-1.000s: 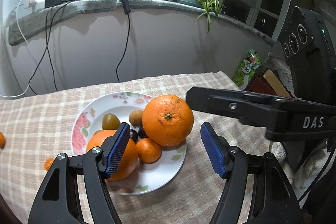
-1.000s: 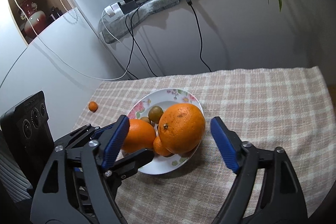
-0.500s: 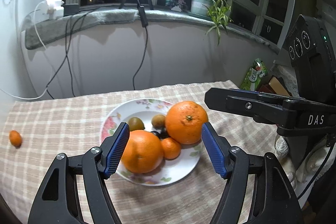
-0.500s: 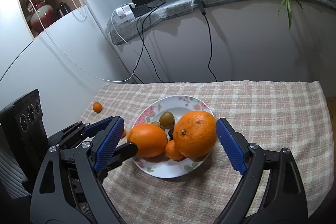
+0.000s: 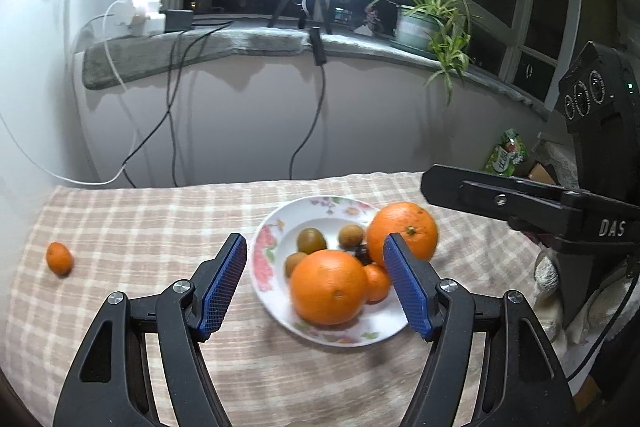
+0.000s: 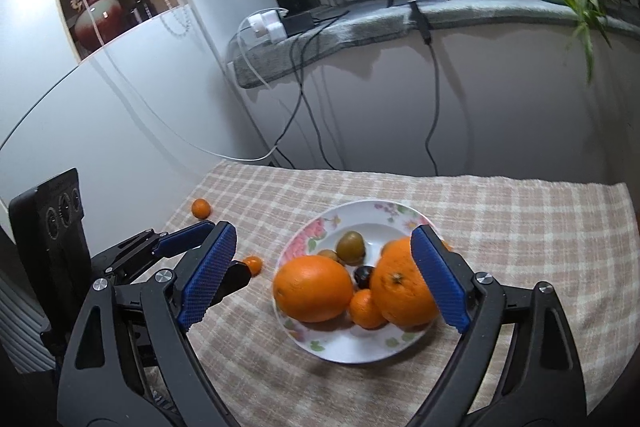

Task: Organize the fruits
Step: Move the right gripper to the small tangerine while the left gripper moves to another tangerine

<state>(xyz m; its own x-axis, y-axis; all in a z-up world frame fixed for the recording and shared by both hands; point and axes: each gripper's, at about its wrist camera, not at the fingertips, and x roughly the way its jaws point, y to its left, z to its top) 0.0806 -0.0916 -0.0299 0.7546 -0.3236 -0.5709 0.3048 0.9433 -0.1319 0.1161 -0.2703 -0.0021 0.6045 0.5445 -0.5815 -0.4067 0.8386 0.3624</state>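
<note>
A floral plate on the checked cloth holds two big oranges, a small mandarin, greenish kiwis and a dark fruit. One loose mandarin lies on the cloth at the far left. Another peeks out behind the left gripper's finger. My left gripper hangs open in front of the plate, holding nothing. The right gripper is open wide, its pads apart from the fruit.
Behind the table stand a pale wall and a grey sill with trailing cables, a tripod and a potted plant. A green packet sits off the table's right end. A white cabinet flanks the left.
Both grippers have backed away from the plate and risen a little, so the fruit looks smaller. The right jaws have widened slightly. The fruit has stayed put.
</note>
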